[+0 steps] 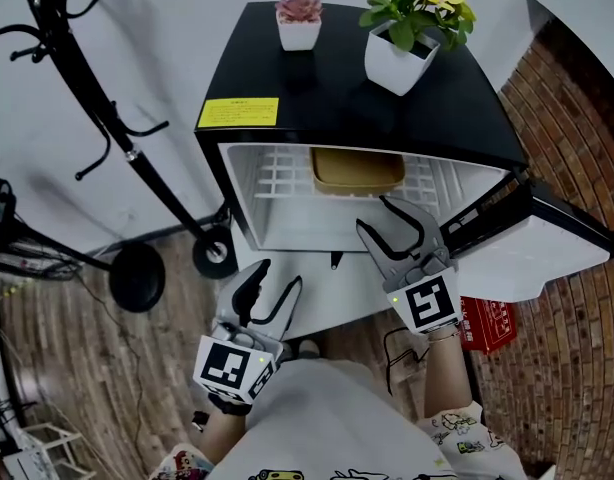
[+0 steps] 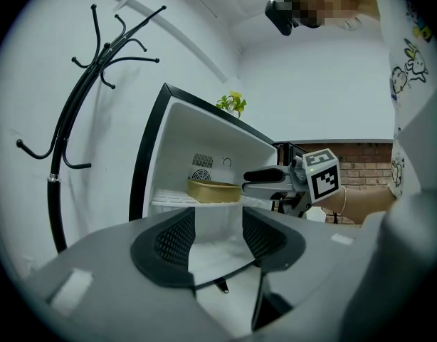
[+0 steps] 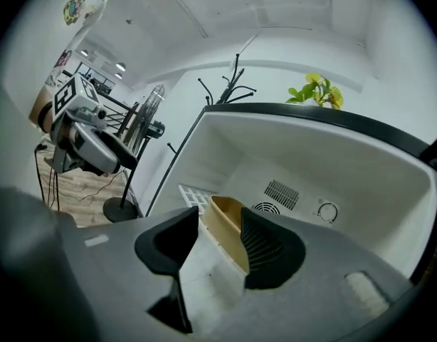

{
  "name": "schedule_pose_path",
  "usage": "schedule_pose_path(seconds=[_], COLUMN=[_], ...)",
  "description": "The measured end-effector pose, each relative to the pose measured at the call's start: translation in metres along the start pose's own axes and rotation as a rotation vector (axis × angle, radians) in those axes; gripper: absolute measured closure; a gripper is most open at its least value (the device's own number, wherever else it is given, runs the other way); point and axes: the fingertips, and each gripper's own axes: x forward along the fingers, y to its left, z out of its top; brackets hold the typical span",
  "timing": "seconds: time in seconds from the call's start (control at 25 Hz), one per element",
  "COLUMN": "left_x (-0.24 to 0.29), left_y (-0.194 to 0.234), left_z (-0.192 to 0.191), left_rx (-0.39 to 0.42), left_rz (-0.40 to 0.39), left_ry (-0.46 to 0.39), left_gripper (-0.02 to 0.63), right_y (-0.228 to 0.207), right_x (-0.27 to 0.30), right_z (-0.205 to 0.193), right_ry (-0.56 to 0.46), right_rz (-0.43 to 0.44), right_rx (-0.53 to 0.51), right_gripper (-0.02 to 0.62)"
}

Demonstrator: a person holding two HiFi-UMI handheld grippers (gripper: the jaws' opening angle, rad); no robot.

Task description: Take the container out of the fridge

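A shallow tan container point(image 1: 357, 171) lies on the white wire shelf point(image 1: 277, 178) at the back of the open black mini fridge point(image 1: 337, 108). My right gripper point(image 1: 384, 218) stands open just in front of the fridge opening, rolled on its side and pointing at the container without touching it. In the right gripper view the container point(image 3: 224, 226) shows beyond the spread jaws of the right gripper point(image 3: 218, 241). Lower and to the left, my left gripper point(image 1: 272, 280) is open and empty, outside the fridge. The left gripper view looks past the left gripper point(image 2: 218, 237) at the container point(image 2: 213, 189).
The fridge door point(image 1: 547, 248) hangs open at the right. Two potted plants point(image 1: 299, 20) point(image 1: 412, 28) stand on the fridge top. A black coat stand point(image 1: 137, 158) is at the left, a red box point(image 1: 487, 323) on the floor at the right, next to a brick wall.
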Motion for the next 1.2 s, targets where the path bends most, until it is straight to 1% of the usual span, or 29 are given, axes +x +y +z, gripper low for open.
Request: schedule_pose_path(seconds=[0.12, 0.24, 0.44, 0.64, 0.84, 1.2], left_x=[-0.002, -0.004, -0.007, -0.009, -0.011, -0.016], left_y=[0.001, 0.001, 0.000, -0.004, -0.011, -0.015], left_z=[-0.002, -0.004, -0.007, -0.010, -0.012, -0.013], left_rx=[-0.005, -0.011, -0.020, -0.028, -0.031, -0.034], left_rz=[0.003, 0.003, -0.001, -0.013, -0.030, -0.042], left_ry=[0.001, 0.002, 0.009, 0.013, 0.020, 0.019], left_gripper=[0.402, 0.402, 0.403, 0.405, 0.407, 0.408], right_y=[0.007, 0.010, 0.010, 0.011, 0.007, 0.004], right_x=[0.011, 0.020, 0.034, 0.047, 0.054, 0.061], right_z=[0.003, 0.006, 0.002, -0.004, -0.011, -0.026], right_ry=[0.022, 0.032, 0.039, 0.102, 0.155, 0.237], right_rz=[0.019, 0.031, 0.029, 0.041, 0.040, 0.065], right_rx=[-0.050, -0.079, -0.129, -0.235, -0.304, -0.386], right_gripper=[0.414, 0.414, 0.414, 0.414, 0.414, 0.414])
